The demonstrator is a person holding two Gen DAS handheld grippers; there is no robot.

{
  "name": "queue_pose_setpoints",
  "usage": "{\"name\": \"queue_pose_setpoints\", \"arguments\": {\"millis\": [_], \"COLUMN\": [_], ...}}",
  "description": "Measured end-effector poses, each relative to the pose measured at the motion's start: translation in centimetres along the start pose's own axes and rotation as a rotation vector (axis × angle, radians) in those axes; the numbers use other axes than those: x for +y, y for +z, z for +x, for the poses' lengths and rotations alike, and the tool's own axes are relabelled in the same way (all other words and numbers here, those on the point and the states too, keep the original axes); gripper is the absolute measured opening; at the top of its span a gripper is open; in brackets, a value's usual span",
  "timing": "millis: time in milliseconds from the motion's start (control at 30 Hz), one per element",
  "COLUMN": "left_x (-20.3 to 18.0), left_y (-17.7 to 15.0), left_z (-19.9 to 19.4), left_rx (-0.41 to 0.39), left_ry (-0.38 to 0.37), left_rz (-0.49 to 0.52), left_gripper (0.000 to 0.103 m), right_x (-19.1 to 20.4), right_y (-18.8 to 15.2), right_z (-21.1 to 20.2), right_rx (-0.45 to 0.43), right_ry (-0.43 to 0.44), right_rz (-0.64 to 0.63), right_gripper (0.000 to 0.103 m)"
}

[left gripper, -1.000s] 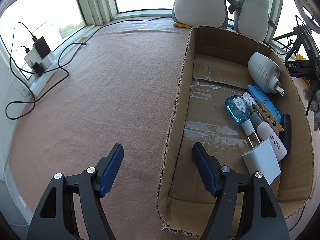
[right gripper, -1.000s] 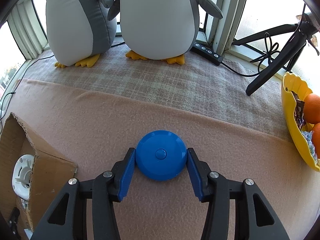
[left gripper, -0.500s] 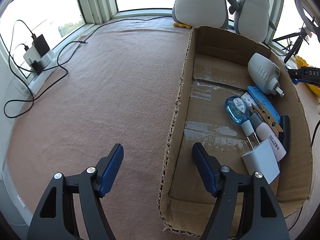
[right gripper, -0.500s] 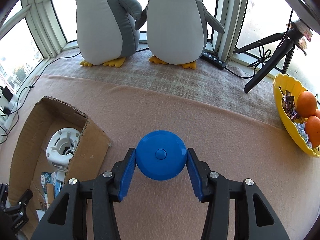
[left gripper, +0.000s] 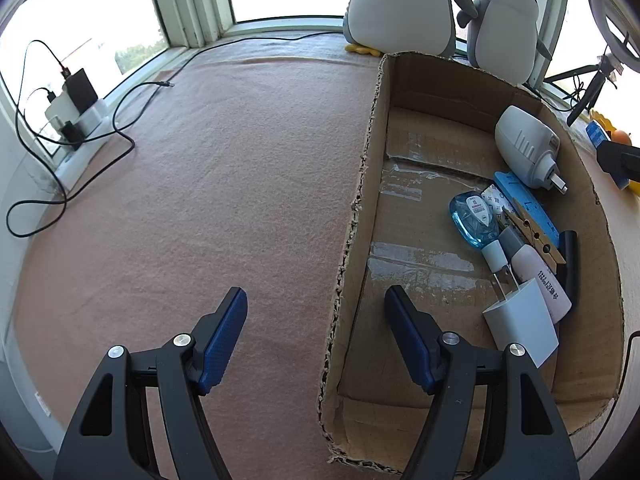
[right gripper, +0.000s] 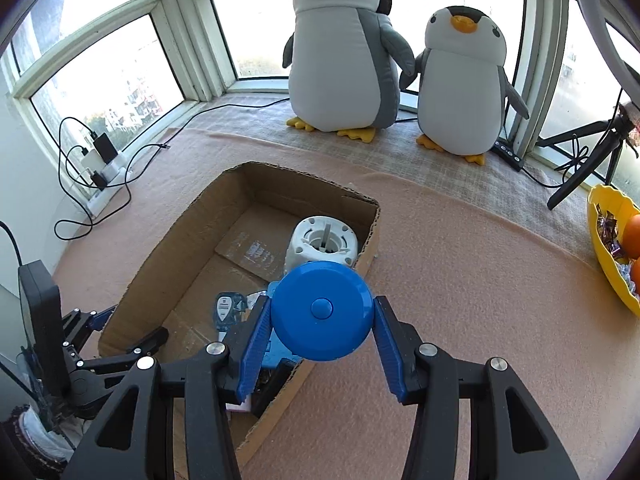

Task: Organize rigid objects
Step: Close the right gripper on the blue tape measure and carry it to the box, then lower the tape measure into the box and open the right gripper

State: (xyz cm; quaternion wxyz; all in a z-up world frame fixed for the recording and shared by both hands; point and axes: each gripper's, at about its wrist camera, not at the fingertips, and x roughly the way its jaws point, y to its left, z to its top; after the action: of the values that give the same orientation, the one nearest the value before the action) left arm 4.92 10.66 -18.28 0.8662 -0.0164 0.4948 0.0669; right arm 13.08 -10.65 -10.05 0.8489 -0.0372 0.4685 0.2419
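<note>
From the left wrist, the left gripper (left gripper: 316, 312) hangs with its jaws apart and nothing between the blue pads; one finger stands over the pink blanket (left gripper: 224, 184), the other inside the cardboard box (left gripper: 352, 216), so the box's long torn wall runs up between them. The box's contents are bunched along its far long wall: a white plug-in device (left gripper: 526, 146) near the back corner, a clear blue case (left gripper: 474, 220), a wooden clothespin (left gripper: 534, 236) lying on a blue strip (left gripper: 528, 208), and a white charger cube (left gripper: 522, 320) toward the near end. Two plush penguins (left gripper: 400, 4) stand behind the box's back edge. From the right wrist, the right gripper (right gripper: 322, 318) is clamped on a round blue disc (right gripper: 322, 310), one pad pressed to each side, held above the box's right-hand wall (right gripper: 370, 240), just in front of the white device. A yellow bowl (right gripper: 608, 256) with oranges sits at the blanket's right edge.
</note>
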Motion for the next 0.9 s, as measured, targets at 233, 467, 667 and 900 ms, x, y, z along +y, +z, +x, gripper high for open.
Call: {"name": "queue_pose_setpoints", "arguments": {"millis": [233,467,667,900], "left_x": [0.0,-0.1,-0.4,-0.5], "left_y": [0.0,0.0,-0.1,0.3], "left_z": [0.0,-0.3,-0.9,-3.2], "left_rx": [0.001,0.007,0.006,-0.045], "left_ry": [0.001,0.001,0.008,0.009], "left_rz": [0.003,0.010,0.025,0.039], "left_gripper": [0.072,0.072,0.071,0.071], "right_x": [2.6,3.2,3.0,2.9], "right_y": [-0.9,-1.6,-2.0,-3.4], "right_z": [0.2,-0.6,-2.3,-4.0], "right_rx": [0.018,0.011,-0.012,-0.018], "right_ry": [0.007,-0.002,-0.016,-0.021], "right_rz": [-0.060,-0.062,-0.042,-0.001], "right_gripper": [0.046,0.049,0.053,0.054]}}
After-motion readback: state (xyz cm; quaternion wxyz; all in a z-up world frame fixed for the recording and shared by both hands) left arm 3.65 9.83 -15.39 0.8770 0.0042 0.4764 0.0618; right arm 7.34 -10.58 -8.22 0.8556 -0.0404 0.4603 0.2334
